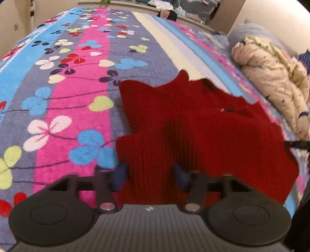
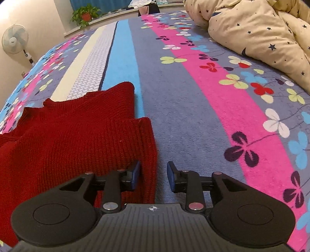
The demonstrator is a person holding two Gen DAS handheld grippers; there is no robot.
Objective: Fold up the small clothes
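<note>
We note a dark red knitted sweater (image 1: 193, 124) lying partly folded on a bed covered by a striped fleece blanket (image 1: 77, 108) with a clover-leaf print in pink, blue and grey. In the left wrist view the left gripper (image 1: 150, 174) sits over the near, ribbed edge of the sweater; its two blue-padded fingers (image 1: 121, 174) stand apart with the red knit filling the gap between them, and the picture is blurred there, so we cannot tell whether the pads press on the fabric. In the right wrist view the right gripper (image 2: 153, 174) is at the sweater's right-hand edge, where a folded layer ends in a thick vertical fold. Its jaws are parted: the left blue pad (image 2: 135, 174) lies against or just beside the knit, the other pad is over bare blanket, well clear of the cloth, and nothing is clamped. The folded upper layer of the sweater covers the near part, and a second layer shows beyond it, towards the cream and pale stripe of the blanket. A cream quilt (image 2: 261, 33) with small dark stars is bunched at the far right of the bed, apart from the sweater. By the wall at left we see a standing fan (image 2: 14, 39) and a potted plant (image 2: 85, 14) on a ledge.
</note>
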